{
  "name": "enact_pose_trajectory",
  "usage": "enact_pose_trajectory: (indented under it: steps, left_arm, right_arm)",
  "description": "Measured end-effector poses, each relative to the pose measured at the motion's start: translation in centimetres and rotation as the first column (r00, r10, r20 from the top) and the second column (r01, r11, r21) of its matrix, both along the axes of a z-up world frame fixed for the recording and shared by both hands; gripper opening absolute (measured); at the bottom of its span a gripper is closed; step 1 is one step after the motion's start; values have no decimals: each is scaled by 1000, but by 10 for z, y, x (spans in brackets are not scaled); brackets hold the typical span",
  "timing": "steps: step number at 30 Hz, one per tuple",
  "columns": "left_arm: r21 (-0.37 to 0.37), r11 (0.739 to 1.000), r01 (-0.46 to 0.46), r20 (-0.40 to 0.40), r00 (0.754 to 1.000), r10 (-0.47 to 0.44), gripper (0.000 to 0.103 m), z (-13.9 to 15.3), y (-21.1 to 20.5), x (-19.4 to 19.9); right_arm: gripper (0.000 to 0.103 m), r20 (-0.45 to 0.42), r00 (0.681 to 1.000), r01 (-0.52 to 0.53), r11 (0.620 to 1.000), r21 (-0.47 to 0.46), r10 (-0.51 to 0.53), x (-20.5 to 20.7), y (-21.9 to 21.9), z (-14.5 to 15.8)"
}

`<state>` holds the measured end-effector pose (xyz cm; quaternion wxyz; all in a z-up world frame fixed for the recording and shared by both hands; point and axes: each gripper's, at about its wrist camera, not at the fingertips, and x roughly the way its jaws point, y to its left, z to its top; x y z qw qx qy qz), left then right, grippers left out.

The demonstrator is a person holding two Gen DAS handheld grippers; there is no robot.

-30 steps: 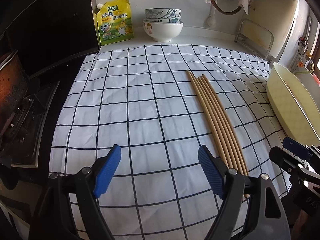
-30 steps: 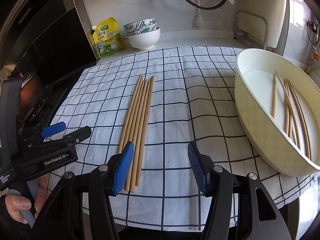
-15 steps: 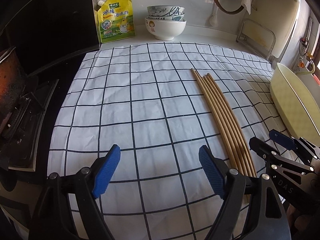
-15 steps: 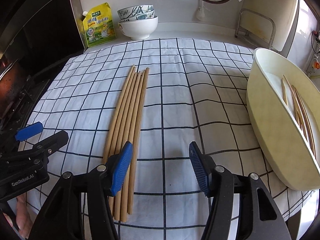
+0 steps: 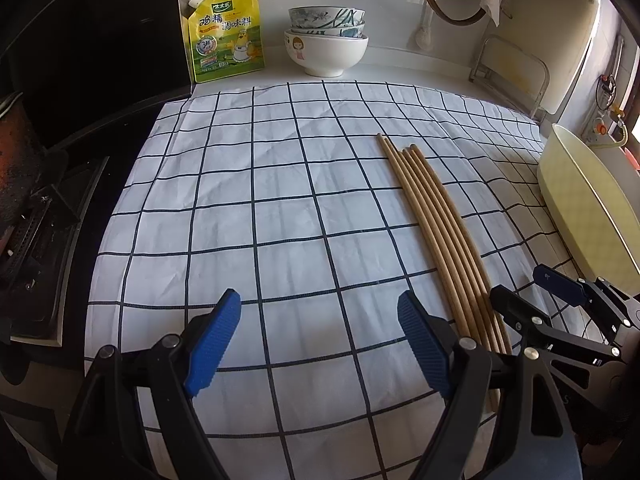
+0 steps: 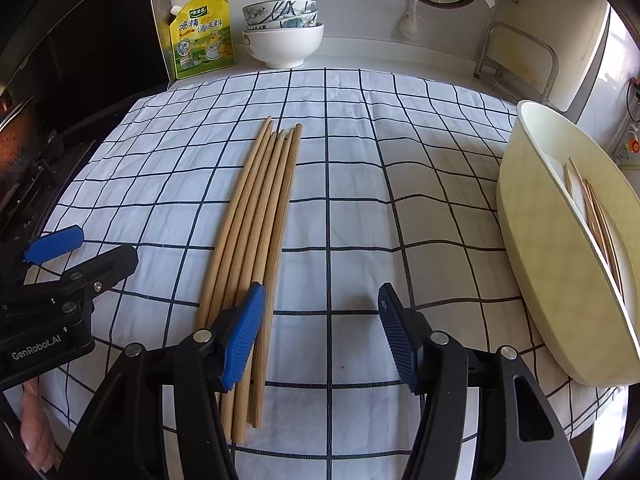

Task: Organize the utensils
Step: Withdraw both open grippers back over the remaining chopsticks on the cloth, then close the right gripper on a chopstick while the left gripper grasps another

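Several long wooden chopsticks (image 6: 260, 216) lie side by side on a white checked cloth (image 6: 400, 184); they also show in the left wrist view as chopsticks (image 5: 436, 220). My right gripper (image 6: 320, 332) hovers open just right of their near ends, its left pad over the outermost stick. My left gripper (image 5: 320, 340) stands open over bare cloth, left of the bundle, nothing between its pads. The right gripper (image 5: 536, 300) appears at the lower right of the left wrist view. A cream oval tray (image 6: 552, 280) at the right holds a few more chopsticks (image 6: 596, 216).
A yellow seasoning pouch (image 5: 224, 36) and stacked bowls (image 5: 326, 44) stand at the back by the wall. A dark stove (image 5: 36, 216) lies left of the cloth. A metal rack (image 5: 508, 68) sits at the back right. The cream tray (image 5: 588, 208) borders the cloth's right edge.
The right gripper has come down and shifted left, closer to the chopsticks' near ends. The left gripper has barely moved. Both stay open.
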<state>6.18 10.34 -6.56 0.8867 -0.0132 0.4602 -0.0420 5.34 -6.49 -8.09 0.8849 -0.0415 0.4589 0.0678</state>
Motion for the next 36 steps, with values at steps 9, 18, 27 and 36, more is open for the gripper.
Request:
enact_pose_trajectory:
  steps: [9,18,27,36]
  left_arm:
    - [17,1000,15,-5,1000,-15,79,-1,-6,0]
    - [15,1000,26,-20,999,-26,79,-3,-17,2]
    - [18,999,49,-28,998,-49,79,-4,-36,6]
    - [38,997,71,-43,997,-69,81,-12,-52,9]
  right_arm:
    - [56,6,1000,-3,1000,-4,3,2,4,-5]
    - [23,29,1000,11,1000,23,-11,3,-2,-4]
    - [9,18,999,32,998,62,-33,-6,-24,-4]
    - [10,-9,999,52,994,100,-52,-21,-40,-4]
